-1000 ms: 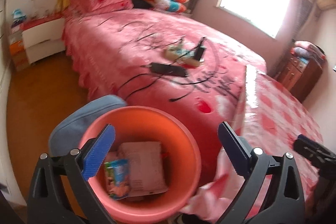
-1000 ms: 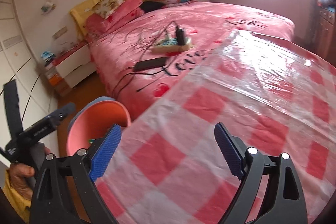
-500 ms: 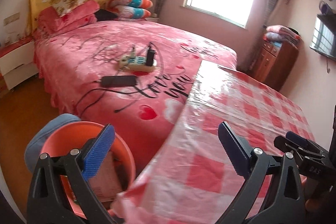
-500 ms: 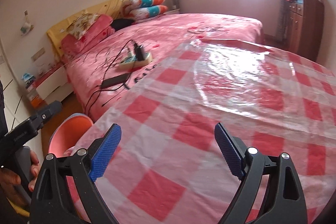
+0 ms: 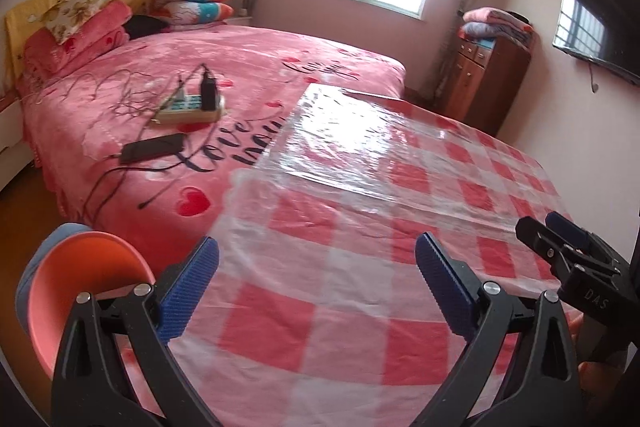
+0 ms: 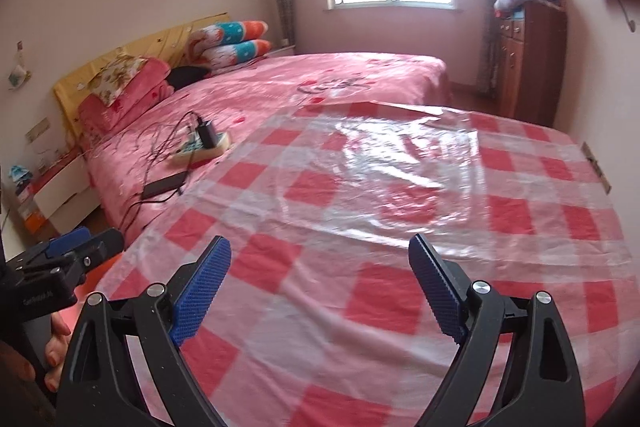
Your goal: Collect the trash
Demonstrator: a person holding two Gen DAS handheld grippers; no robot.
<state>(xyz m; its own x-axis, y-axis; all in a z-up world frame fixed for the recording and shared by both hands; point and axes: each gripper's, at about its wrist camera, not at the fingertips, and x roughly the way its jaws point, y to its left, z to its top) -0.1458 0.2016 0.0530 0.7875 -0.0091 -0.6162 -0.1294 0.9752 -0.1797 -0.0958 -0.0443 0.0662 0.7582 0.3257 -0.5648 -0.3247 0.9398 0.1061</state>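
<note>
Trash bin: round, salmon-orange plastic, open at the top, standing low at the bench's near left corner, beside the bed's side. A blue-grey outer rim or second container shows behind its left edge. Only the inner wall shows in the left wrist view; contents cannot be seen. In the right wrist view it cannot be made out.

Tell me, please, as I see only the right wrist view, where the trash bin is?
Observer: The round salmon-pink plastic bin sits low beside the red-and-white checked tablecloth's left edge, just left of the open left hand-held gripper.
Operator: Could you see what it holds?
Observer: No, only its bare inner wall shows from this angle.
Operator: Is anything next to it?
Observer: A blue-grey rounded object sits right behind it.
</note>
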